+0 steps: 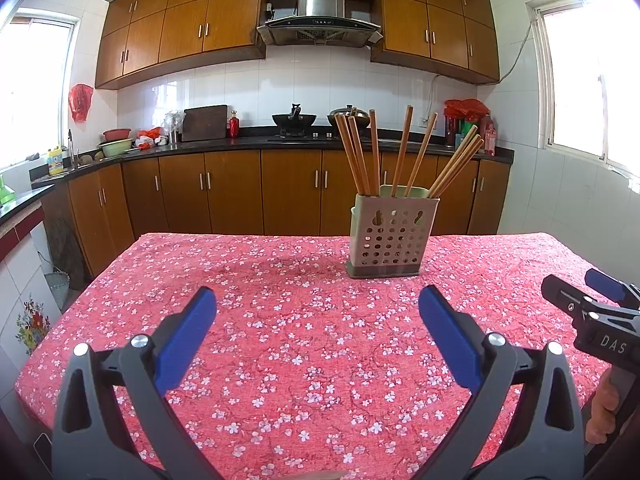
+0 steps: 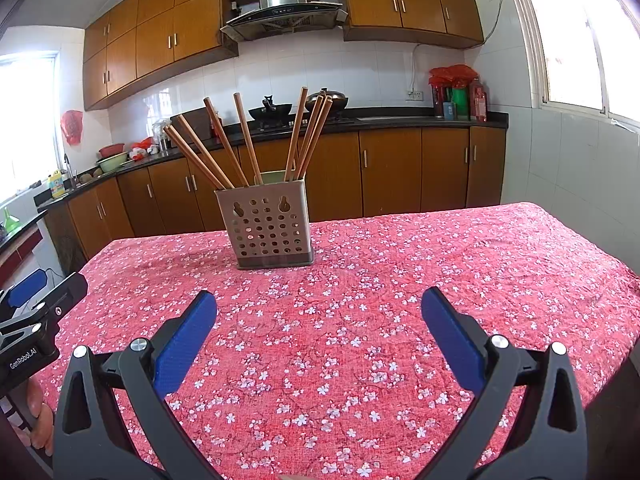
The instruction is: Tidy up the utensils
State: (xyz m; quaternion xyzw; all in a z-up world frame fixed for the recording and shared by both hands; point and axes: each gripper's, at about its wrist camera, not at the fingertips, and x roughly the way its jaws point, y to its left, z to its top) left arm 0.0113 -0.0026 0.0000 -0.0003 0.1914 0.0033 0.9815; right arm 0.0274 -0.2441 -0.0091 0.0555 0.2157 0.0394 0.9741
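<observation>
Your left gripper [image 1: 318,300] hangs above the near half of the table with its blue-padded fingers [image 1: 188,336] spread wide apart and nothing between them. Your right gripper [image 2: 319,302] is the same: fingers [image 2: 450,334] splayed, nothing held, poised over the cloth. Each tool shows at the edge of the other's view, the right one at the far right of the left wrist view and the left one at the far left of the right wrist view, so the two sit side by side but apart.

Under both lies a red tablecloth [image 1: 304,340] printed with small pale blossoms, covering the table to its edges.

Beyond the fingertips, toward the far side of the table, stands the utensil holder [image 1: 390,234], a pale, perforated, box-shaped caddy sitting upright on a darker base. It is ahead and a little right of your left gripper, and ahead and a little left of your right one [image 2: 268,228]. Several wooden chopsticks [image 1: 404,152] stand in it, fanned out and leaning in different directions, their upper ends well above the rim.

Behind the table run brown kitchen cabinets [image 1: 236,192] under a dark countertop, with a range hood [image 1: 320,20] above and windows on both sides.
</observation>
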